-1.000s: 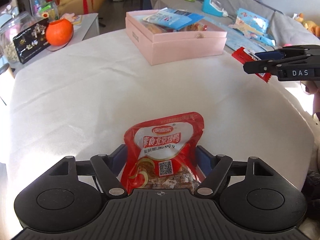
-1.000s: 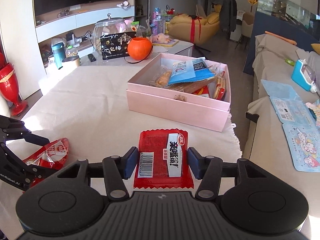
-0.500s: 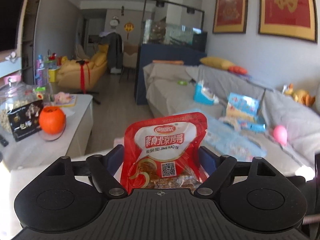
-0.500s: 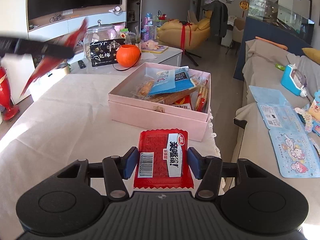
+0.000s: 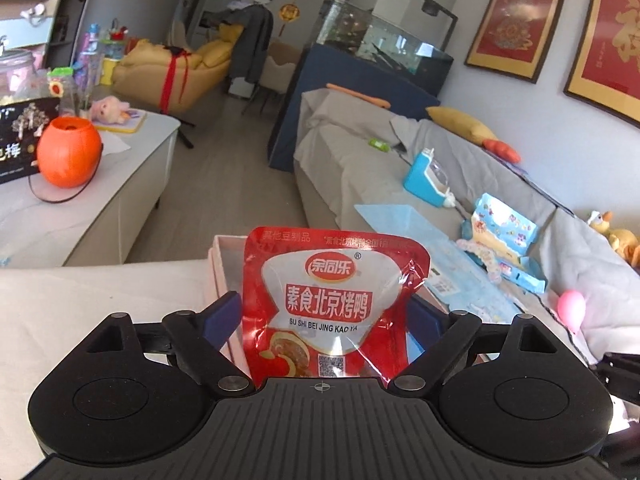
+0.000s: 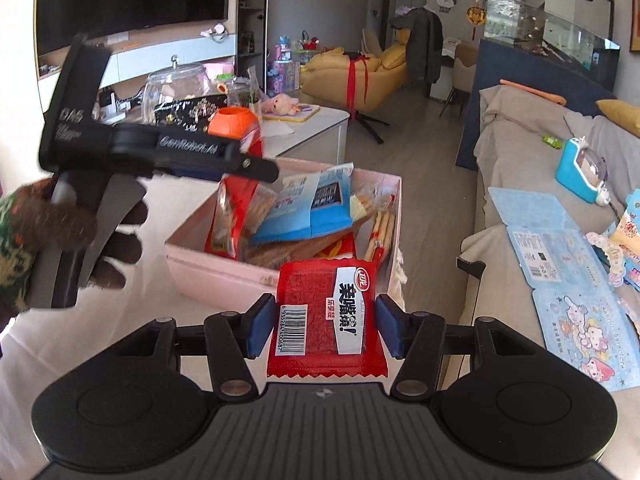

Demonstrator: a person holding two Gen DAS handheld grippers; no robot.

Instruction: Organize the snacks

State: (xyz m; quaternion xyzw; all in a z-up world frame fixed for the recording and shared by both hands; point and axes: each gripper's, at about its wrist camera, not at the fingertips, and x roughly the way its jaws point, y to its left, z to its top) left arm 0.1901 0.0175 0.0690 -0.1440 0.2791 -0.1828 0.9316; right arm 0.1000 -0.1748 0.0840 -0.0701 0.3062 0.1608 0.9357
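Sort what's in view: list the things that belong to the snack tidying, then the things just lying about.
Belongs to the job:
red duck-snack pouch
red barcode packet
pink box
blue packet in box

Just lying about:
orange pumpkin pot
glass jar
blue toy
pink ball

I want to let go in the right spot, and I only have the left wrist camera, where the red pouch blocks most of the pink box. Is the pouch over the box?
Observer: Yes. The right wrist view shows the left gripper over the pink box, with the red pouch reaching down inside it.
Operator: What's beside it in there?
Observer: A blue packet lies next to it, over other snacks.
Operator: Where's the other gripper?
Observer: The right gripper, jaws shut on a flat red packet, is on the near side of the box.
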